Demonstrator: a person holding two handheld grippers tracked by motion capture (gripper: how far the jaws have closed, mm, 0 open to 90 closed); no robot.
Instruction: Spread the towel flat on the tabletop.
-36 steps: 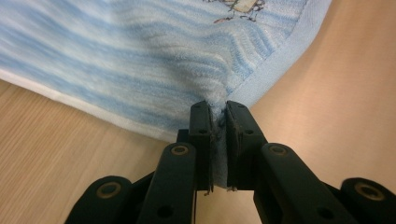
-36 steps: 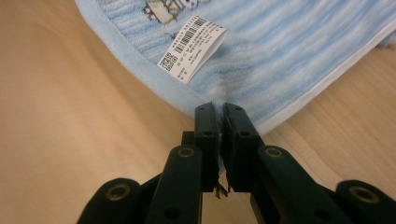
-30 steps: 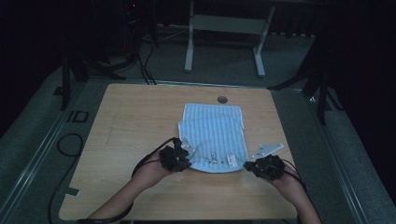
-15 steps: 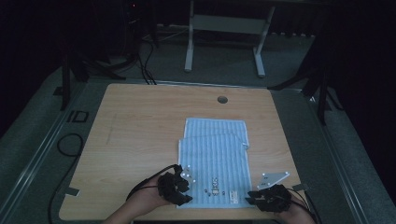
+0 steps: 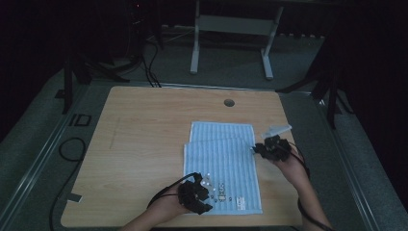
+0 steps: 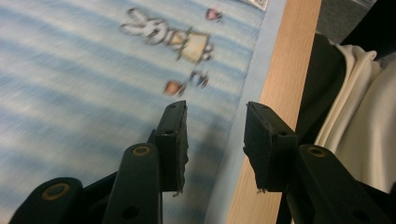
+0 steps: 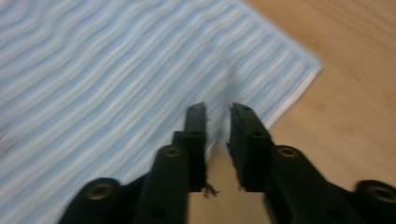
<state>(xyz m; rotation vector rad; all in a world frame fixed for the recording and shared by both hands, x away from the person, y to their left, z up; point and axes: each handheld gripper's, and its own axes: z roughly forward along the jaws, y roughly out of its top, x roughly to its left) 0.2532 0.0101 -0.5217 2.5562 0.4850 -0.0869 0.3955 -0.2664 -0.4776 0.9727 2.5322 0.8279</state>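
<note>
The towel, pale blue with thin stripes, lies flat on the wooden table, right of the middle and reaching to the near edge, its far part folded over so that a second layer shows as a step near the far end. A small cartoon rabbit print sits on the cloth close to the near edge, and the left gripper view shows it just ahead of the jaws. The left gripper rests over the towel's near left part, close to the table's near edge; its jaws stand apart with a clear gap, have just been opening, and have nothing between them, the towel's hem and the table edge showing through the gap. The right gripper is at the towel's right edge, about halfway along it, near the fold. Its jaws stand a narrow way apart, having just opened, and its own view shows them over the towel's border where cloth meets bare wood, pinching nothing. A round hole sits in the table near its far edge.
</note>
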